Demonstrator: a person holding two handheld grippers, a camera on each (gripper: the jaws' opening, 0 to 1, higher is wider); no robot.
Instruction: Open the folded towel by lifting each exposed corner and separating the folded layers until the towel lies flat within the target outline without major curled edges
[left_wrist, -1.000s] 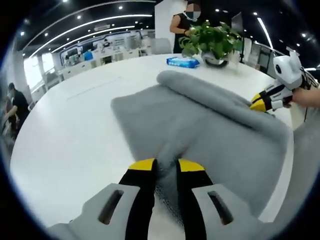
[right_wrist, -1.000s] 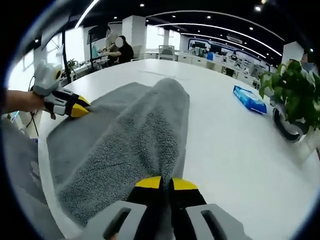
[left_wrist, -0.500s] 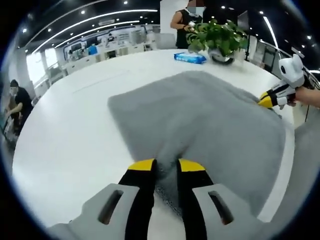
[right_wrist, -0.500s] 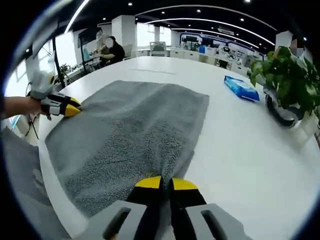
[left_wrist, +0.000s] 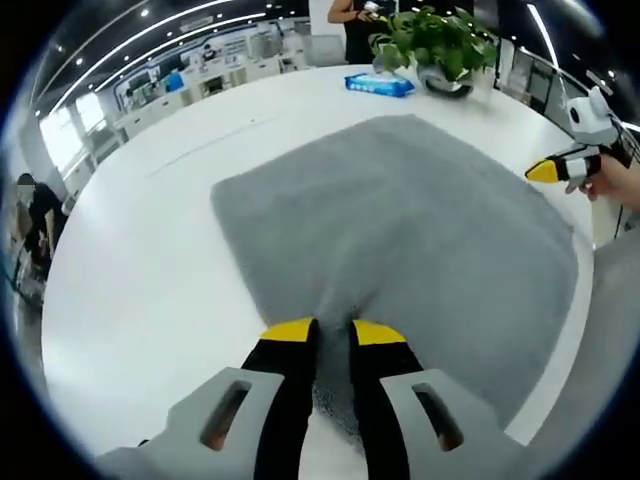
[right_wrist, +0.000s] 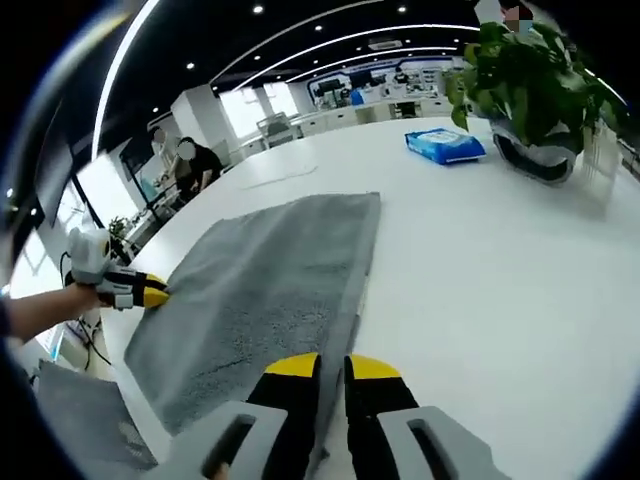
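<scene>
Grey towel (left_wrist: 400, 230), lay opened out pretty much flat on the white table (left_wrist: 130, 260), no big curls spotted along its edges. Couldn't make out any target outline around the towel, so no telling how well lined up. Left gripper (left_wrist: 320, 335) clamped on the towel's near edge, cloth bunched into a little pucker right between the jaws. Right gripper (right_wrist: 330, 365) at the neighbouring corner, jaws pinched close with a thin strip of the towel's edge running down between them. Looked close to finished, but plenty left to botch: letting go with the jaws raised off the table could've dropped that pucker as a ridge or a flipped corner, and tugging with only one side might've dragged the whole towel askew or off the table edge just beside it. Past the towel's far side, a pot (left_wrist: 445, 85) holding a leafy green plant (left_wrist: 430, 35), and nearer the towel a blue pack (left_wrist: 378, 85), maybe wipes, contents not visible. Both well apart from the towel, so no real snag risk there.
</scene>
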